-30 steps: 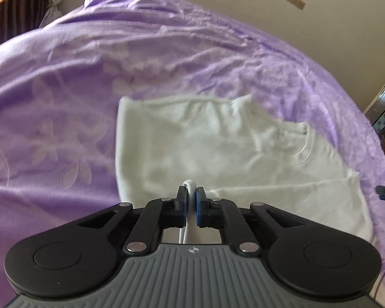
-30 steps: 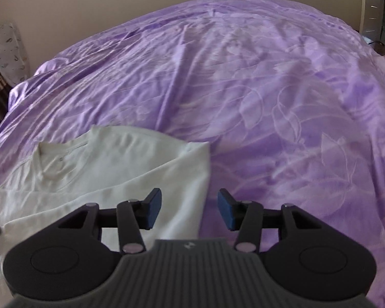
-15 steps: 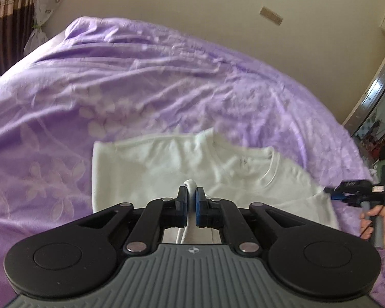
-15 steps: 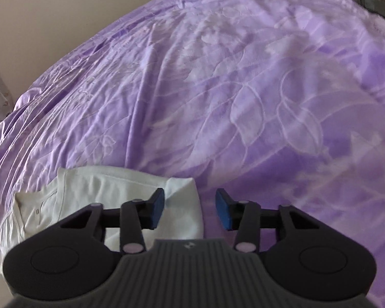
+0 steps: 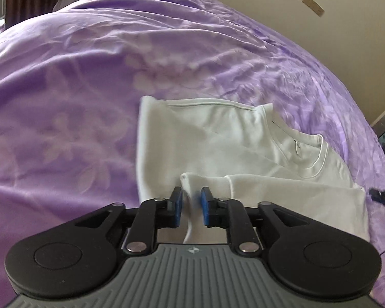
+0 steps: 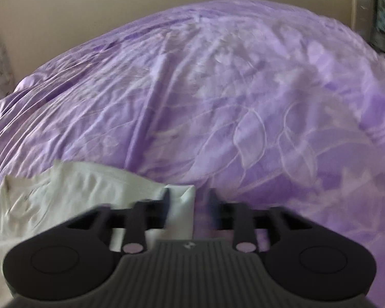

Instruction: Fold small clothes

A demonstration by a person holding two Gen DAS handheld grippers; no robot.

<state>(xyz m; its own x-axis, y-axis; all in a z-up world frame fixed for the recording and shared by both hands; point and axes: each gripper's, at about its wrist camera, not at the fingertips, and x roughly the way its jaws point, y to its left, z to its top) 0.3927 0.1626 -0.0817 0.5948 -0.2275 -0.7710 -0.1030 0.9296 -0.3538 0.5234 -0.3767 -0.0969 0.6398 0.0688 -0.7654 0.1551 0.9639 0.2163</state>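
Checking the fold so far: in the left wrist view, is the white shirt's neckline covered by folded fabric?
No, the white shirt shows its round neckline uncovered, beyond the folded-up hem.

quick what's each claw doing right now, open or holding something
left claw: opening, letting go of the white shirt; fold still between the pads, not pinched.
right claw: opening, blurred; shirt corner between the pads, not gripped.

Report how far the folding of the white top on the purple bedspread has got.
Done: the small white cotton top lies on the purple floral bedspread with its lower part doubled up below the collar. In hand: the left gripper is opening, folded edge between its jaws, no longer pinched; the right gripper is opening around the top's corner. Left: probably further folds to make it compact.
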